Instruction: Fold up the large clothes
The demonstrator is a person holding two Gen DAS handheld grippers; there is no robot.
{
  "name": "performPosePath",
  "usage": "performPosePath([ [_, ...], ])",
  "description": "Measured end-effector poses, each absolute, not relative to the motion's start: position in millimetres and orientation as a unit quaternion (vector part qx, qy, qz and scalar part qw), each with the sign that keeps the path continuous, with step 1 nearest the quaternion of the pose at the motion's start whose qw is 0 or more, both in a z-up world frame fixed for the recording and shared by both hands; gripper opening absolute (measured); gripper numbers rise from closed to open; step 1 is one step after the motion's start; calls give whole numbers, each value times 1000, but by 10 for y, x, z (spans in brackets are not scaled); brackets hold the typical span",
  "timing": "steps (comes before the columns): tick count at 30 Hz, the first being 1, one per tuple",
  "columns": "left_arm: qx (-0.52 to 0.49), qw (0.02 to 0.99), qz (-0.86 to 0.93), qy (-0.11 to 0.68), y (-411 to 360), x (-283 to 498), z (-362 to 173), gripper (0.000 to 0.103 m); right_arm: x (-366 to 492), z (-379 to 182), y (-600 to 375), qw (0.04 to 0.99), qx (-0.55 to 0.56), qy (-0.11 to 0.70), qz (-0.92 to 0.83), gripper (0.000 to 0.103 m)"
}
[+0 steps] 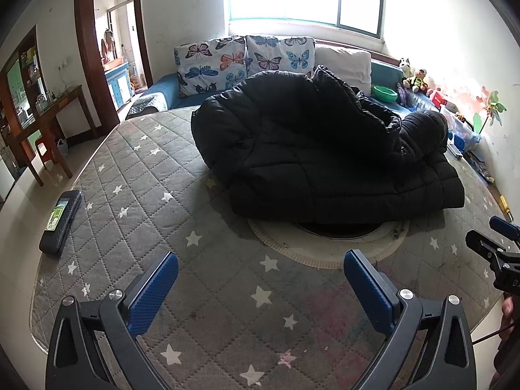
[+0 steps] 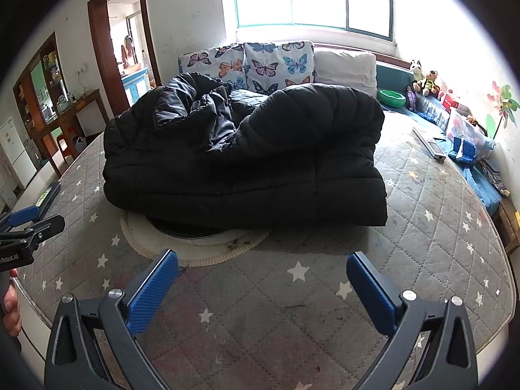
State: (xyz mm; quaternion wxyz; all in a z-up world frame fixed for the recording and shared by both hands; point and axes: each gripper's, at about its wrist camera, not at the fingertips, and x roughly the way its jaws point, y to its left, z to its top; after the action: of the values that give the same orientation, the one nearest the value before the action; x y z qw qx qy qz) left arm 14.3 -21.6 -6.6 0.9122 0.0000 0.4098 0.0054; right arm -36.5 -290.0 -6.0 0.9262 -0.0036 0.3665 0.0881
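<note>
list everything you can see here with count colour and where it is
puffer coat: 1, black, bunched on the mattress middle
mattress: 1, grey with white stars, fills the foreground
round mat: 1, white, partly under the coat
flat case: 1, black, mattress left edge
butterfly cushions: 2, white with coloured butterflies, on the sofa behind
plain cushion: 1, white, right of them
bowl: 1, green, on the sofa's right part
plush toys: several, mixed colours, far right by the wall
wooden table: 1, brown, left wall
left tool: 1, blue pads, open
right tool: 1, blue pads, open
</note>
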Motion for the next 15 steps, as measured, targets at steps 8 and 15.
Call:
performPosePath([
  [8, 2, 911, 6, 411, -235, 152, -76, 103, -362, -64, -2870, 925, -5, 368, 91, 103],
  [15, 1, 910, 10, 415, -221, 159, -88, 103, -361, -66, -2862, 926, -6, 367, 89, 103],
])
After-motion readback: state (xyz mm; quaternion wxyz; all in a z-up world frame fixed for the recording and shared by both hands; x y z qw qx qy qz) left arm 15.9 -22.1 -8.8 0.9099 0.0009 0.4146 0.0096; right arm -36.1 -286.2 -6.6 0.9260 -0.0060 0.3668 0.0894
